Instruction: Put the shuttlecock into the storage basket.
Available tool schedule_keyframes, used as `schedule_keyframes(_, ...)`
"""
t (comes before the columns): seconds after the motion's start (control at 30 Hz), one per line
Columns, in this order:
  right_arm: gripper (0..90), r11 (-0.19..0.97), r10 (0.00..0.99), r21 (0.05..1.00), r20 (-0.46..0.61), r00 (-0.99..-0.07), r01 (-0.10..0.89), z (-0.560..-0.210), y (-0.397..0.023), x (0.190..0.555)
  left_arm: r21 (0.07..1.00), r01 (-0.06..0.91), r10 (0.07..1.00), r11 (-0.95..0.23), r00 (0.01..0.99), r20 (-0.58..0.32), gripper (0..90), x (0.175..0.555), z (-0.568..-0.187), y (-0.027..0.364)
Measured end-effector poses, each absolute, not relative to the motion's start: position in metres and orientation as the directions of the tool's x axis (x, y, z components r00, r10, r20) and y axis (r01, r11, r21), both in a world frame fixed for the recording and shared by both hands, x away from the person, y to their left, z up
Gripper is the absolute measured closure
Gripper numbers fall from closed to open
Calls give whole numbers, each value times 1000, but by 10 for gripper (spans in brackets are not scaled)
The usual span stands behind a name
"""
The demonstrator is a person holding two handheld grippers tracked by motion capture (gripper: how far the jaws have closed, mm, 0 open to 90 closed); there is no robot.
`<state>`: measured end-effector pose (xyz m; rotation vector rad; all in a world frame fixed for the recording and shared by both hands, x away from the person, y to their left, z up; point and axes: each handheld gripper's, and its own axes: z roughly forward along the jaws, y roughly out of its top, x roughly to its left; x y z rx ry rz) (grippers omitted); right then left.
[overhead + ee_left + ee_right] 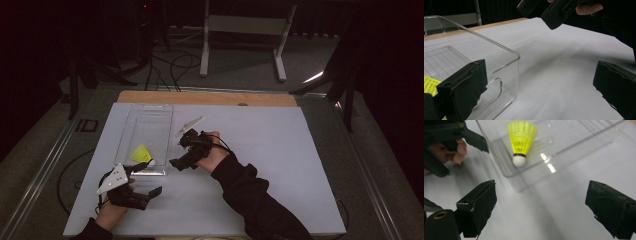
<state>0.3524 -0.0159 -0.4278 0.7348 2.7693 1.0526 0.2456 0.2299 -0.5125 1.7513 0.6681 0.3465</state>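
A yellow shuttlecock with a white cork lies inside a clear plastic tray, at the tray's near end. My left gripper rests open by the tray's near right corner, one jaw against the outside of the clear wall, with nothing between the jaws. A bit of the shuttlecock's yellow skirt peeks past that jaw. My right gripper is held open just right of the tray, pointing toward the shuttlecock, with only bare table between its jaws.
The white table top stretches wide to the right of the right arm. A wooden strip runs along its far edge. Beyond it stand a white frame and cables on the floor. The right forearm crosses the table's near middle.
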Motion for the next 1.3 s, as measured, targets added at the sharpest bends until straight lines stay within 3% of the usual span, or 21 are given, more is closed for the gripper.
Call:
schedule_keyframes(0.9,100,596,571,634,95,-815,492,-450,-109,350,950,260,598,-176,795,-106,1,247,-513,228)
schedule_keyframes(1.3,100,624,568,614,68,-820,484,-462,-138,338,949,260,597,-178,795,-106,1,247,-513,228)
